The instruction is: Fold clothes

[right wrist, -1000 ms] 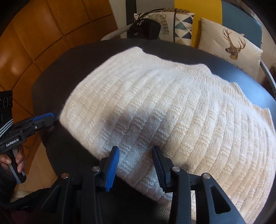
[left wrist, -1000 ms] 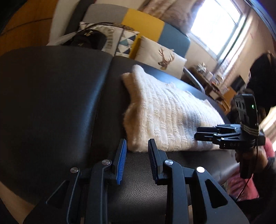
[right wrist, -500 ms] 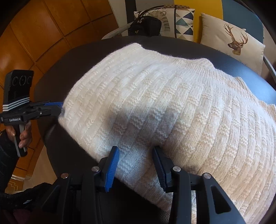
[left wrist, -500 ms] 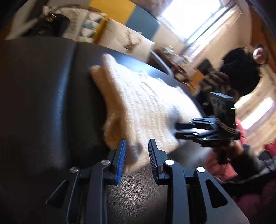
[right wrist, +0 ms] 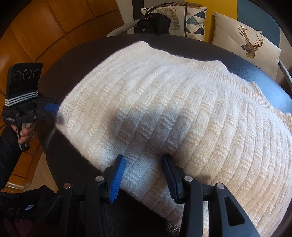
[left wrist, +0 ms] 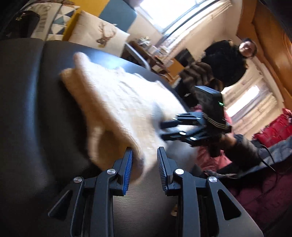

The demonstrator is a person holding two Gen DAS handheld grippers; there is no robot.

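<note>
1. I have both grippers at the near edge of a cream knitted sweater [right wrist: 164,102], which lies on a dark padded table [right wrist: 255,76] and fills the middle of the right wrist frame.

2. My left gripper [left wrist: 144,164] stands with its jaws apart around a corner of the knit, low in the left wrist frame; the cloth there is blurred, so I cannot tell whether the pads touch it.

3. My right gripper [right wrist: 144,175] is likewise spread, straddling the hem at the bottom of its frame.

4. The sweater's long axis runs from the near left corner toward the right of the right wrist frame, away from both grippers. Each gripper sits on its own stretch of the same edge; the left one is at the corner, so I judge neither is nearer.

5. The knit shows layers at the left corner, so it lies at least partly folded.

6. Behind the table: a deer cushion [right wrist: 250,43], a black bag [right wrist: 155,23], a bright window [left wrist: 169,11], orange wood panelling [right wrist: 36,31].
</note>
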